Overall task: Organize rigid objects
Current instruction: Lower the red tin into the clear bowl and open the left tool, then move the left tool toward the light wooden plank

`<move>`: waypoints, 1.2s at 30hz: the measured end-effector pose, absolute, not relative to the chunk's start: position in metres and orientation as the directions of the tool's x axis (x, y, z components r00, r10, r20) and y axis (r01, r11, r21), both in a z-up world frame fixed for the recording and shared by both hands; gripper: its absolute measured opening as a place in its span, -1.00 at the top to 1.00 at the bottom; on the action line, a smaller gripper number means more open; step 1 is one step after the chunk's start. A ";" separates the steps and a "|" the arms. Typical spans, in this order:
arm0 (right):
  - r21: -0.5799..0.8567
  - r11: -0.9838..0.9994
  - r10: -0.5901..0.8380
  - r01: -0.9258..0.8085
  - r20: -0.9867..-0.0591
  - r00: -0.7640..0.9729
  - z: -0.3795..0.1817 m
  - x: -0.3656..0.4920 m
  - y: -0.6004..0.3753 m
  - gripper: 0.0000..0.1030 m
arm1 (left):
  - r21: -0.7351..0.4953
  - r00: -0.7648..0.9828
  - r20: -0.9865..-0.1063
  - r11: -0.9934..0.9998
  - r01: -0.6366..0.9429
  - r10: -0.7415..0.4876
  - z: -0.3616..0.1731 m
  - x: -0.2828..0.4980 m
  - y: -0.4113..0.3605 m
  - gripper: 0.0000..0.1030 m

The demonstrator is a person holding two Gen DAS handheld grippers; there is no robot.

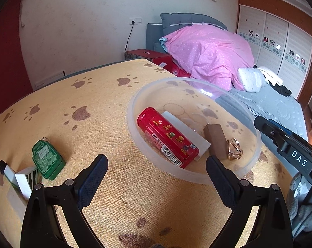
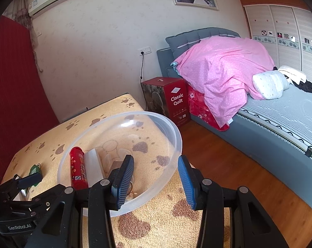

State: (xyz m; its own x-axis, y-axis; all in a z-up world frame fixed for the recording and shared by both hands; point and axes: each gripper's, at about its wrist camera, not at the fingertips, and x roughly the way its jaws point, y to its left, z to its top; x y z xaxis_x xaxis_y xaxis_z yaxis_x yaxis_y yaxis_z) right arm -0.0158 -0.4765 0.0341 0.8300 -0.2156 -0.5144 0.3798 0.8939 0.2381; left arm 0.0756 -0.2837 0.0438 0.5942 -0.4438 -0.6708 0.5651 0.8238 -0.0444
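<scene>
A clear plastic bowl (image 1: pixel 253 124) sits on the paw-print cloth; it also shows in the right wrist view (image 2: pixel 172 128). It holds a red tube (image 1: pixel 166 137), a white block (image 1: pixel 185 129), a brown block (image 1: pixel 216 142) and a gold ring (image 1: pixel 234 149). The red tube (image 2: pixel 77 167) and white block (image 2: pixel 94 165) also show in the right wrist view. A green jar-shaped tag (image 1: pixel 47 159) and a striped white box (image 1: pixel 26 178) lie left of the bowl. My left gripper (image 1: pixel 157 175) is open and empty before the bowl. My right gripper (image 2: pixel 156 183) is open and empty above the bowl's near rim.
The table's right edge drops to a wooden floor (image 2: pixel 238 169). A bed (image 2: pixel 280 113) with a pink quilt (image 2: pixel 224 70) stands to the right. A red quilt box (image 2: pixel 174 99) stands by the wall. The right gripper's body (image 1: pixel 290 146) reaches in at the bowl's right.
</scene>
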 end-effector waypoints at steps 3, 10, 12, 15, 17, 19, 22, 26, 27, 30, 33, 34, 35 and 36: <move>0.232 0.898 -0.217 0.374 -0.506 0.835 0.036 -0.018 -0.474 -0.25 | -0.050 0.602 -0.666 0.833 0.552 -0.439 0.046 0.072 -0.276 -0.87; 0.223 0.913 -0.195 0.343 -0.500 0.844 0.037 -0.016 -0.469 -0.52 | -0.028 0.639 -0.650 0.852 0.523 -0.413 0.051 0.064 -0.253 -0.87; 0.229 0.915 -0.179 0.332 -0.507 0.843 0.037 -0.015 -0.469 -0.52 | -0.027 0.643 -0.649 0.857 0.515 -0.407 0.052 0.063 -0.244 -0.87; 0.243 0.915 -0.158 0.322 -0.518 0.841 0.035 -0.015 -0.470 -0.52 | -0.020 0.654 -0.650 0.868 0.496 -0.388 0.053 0.061 -0.231 -0.88; 0.250 0.916 -0.144 0.314 -0.525 0.839 0.035 -0.016 -0.468 -0.52 | -0.018 0.659 -0.651 0.876 0.482 -0.376 0.051 0.061 -0.220 -0.88; 0.261 0.920 -0.115 0.292 -0.532 0.839 0.034 -0.018 -0.466 -0.52 | -0.013 0.663 -0.656 0.884 0.468 -0.361 0.049 0.062 -0.210 -0.88; 0.274 0.929 -0.064 0.248 -0.543 0.837 0.035 -0.021 -0.457 -0.53 | 0.004 0.672 -0.665 0.897 0.441 -0.328 0.044 0.062 -0.190 -0.88; 0.300 0.935 0.006 0.191 -0.551 0.835 0.036 -0.029 -0.443 -0.55 | -0.014 0.675 -0.674 0.919 0.394 -0.300 0.039 0.069 -0.158 -0.88; 0.300 0.938 0.020 0.175 -0.551 0.834 0.037 -0.030 -0.439 -0.56 | -0.022 0.676 -0.676 0.925 0.380 -0.294 0.038 0.071 -0.150 -0.88; 0.305 0.944 0.065 0.128 -0.552 0.832 0.039 -0.033 -0.426 -0.56 | -0.038 0.683 -0.676 0.938 0.344 -0.278 0.037 0.078 -0.128 -0.88; 0.303 0.949 0.106 0.082 -0.555 0.825 0.040 -0.036 -0.413 -0.56 | -0.031 0.693 -0.675 0.948 0.316 -0.253 0.036 0.086 -0.108 -0.88; 0.300 0.951 0.117 0.068 -0.556 0.823 0.040 -0.037 -0.408 -0.56 | -0.027 0.695 -0.676 0.951 0.309 -0.245 0.036 0.088 -0.103 -0.88; 0.298 0.953 0.128 0.054 -0.557 0.821 0.040 -0.038 -0.404 -0.56 | -0.025 0.696 -0.677 0.952 0.304 -0.239 0.035 0.091 -0.098 -0.88; 0.295 0.955 0.138 0.040 -0.558 0.818 0.040 -0.039 -0.400 -0.56 | -0.024 0.697 -0.677 0.953 0.301 -0.237 0.034 0.094 -0.094 -0.88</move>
